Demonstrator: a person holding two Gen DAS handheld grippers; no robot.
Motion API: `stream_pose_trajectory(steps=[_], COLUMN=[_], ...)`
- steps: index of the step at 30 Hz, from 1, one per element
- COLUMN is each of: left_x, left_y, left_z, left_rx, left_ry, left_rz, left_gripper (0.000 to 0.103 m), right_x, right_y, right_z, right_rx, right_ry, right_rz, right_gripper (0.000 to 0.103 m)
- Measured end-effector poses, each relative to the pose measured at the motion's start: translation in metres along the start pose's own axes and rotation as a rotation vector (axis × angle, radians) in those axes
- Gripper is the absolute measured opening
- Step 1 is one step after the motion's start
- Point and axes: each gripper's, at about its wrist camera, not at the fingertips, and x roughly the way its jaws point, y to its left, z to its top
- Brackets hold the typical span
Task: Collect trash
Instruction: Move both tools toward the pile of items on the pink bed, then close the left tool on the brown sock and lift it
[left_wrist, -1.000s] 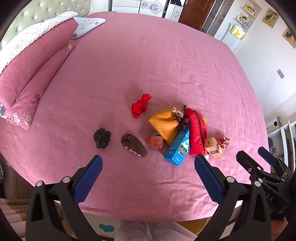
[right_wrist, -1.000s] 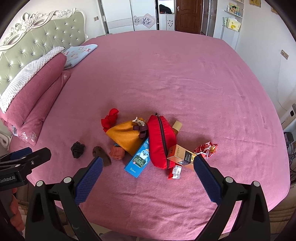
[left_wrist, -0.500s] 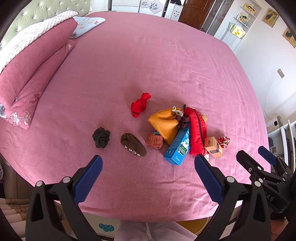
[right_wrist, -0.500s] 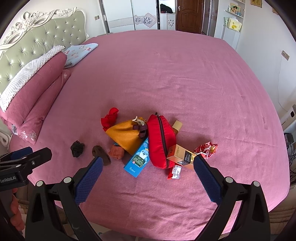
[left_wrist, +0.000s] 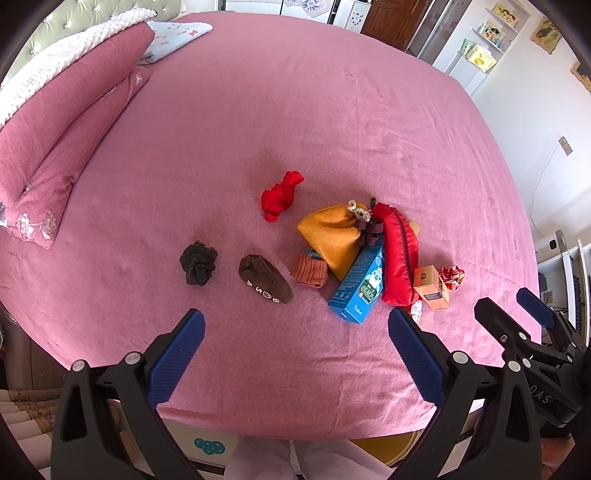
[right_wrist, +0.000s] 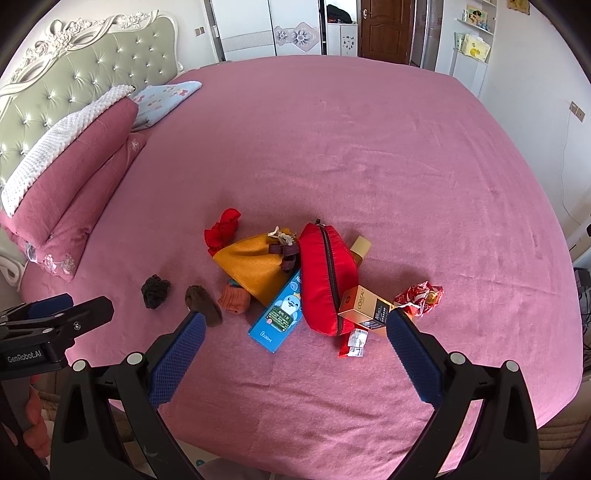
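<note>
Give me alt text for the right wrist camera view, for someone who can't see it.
Open tongs hover over a pink bed above a small heap: red pouch, yellow bag, blue box, tan box, red wrapper and socks. Pillows lie left.

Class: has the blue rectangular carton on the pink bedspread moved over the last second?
No. The blue rectangular carton still leans against the red zipped pouch, same spot.
</note>
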Motion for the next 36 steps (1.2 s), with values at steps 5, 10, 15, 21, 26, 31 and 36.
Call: stream_pose_trajectory(steps=[5, 10, 15, 21, 26, 31, 36], left_x=[0.015, 0.029, 0.047, 0.082, 0.120, 0.154, 0.186], left_y=[0.000, -0.001, -0.003, 0.005, 0.012, 0.014, 0.030], left_z=[0.001, 0.003, 0.006, 0.010, 0.008, 0.008, 0.008], left_rx=[-0.010, -0.024, -0.030, -0.104, -0.167, -0.220, -0.332], left_ry=[0.025, 0.050, 0.076, 0.148, 0.216, 0.256, 0.288], left_rz=[0.004, 0.010, 0.020, 0.001, -0.007, -0.026, -0.017], left_gripper=[0.099, 0.099, 0.099, 0.099, 0.099, 0.099, 0.099], right_x=[0.011, 0.022, 0.037, 0.063, 0.085, 0.104, 0.121], right_y=[-0.004, -0.008, -0.014, -0.022, -0.028, -0.036, -0.042], right_z=[-0.001, 0.002, 0.005, 0.008, 0.011, 0.016, 0.022], right_rx=[-0.005, -0.009, -0.003, -0.015, -0.018, -0.002, 0.010], right_ry=[0.010, 0.009, 0.024, 0.057, 0.084, 0.089, 0.094], right_rz=[-0.012, -0.009, -0.003, -0.023, -0.029, -0.037, -0.026], right_gripper=[0.095, 0.095, 0.095, 0.095, 0.095, 0.095, 0.095])
